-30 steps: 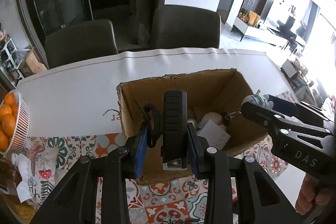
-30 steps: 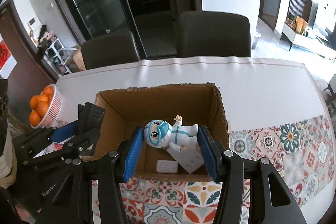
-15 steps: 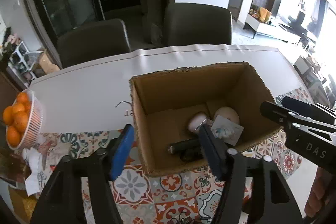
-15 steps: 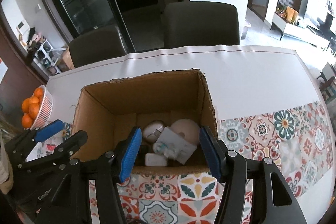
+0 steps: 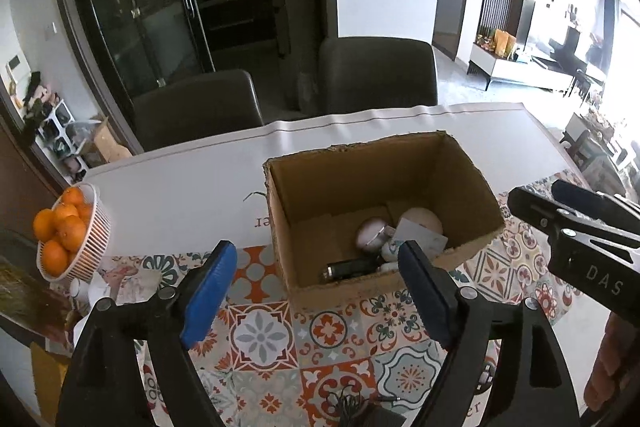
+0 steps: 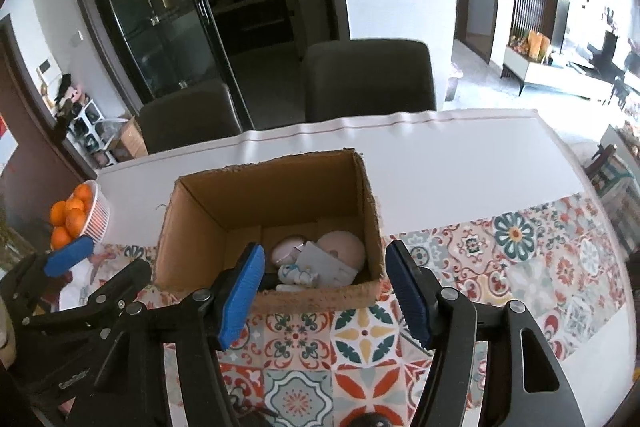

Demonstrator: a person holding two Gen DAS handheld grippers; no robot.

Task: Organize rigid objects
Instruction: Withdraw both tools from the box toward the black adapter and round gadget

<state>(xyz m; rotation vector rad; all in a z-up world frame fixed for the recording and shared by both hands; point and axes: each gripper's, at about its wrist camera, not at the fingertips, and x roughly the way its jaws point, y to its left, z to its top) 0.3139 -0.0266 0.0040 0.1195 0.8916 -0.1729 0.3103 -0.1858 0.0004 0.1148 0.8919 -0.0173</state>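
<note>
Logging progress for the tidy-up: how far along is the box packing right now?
Done: the cardboard box already holds the white figurine, a dark cylinder and round pale items. In hand: nothing; the left gripper and right gripper are both open. Left: cables at the near table edge.

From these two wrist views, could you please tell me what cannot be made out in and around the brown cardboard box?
- Near floor of the brown cardboard box: hidden by its front wall, both views.
- White and blue figurine: partly behind the right gripper finger.
- Dark cylindrical item: too dim to identify, left view.
- Dark cable at the bottom edge: cut off.
</note>
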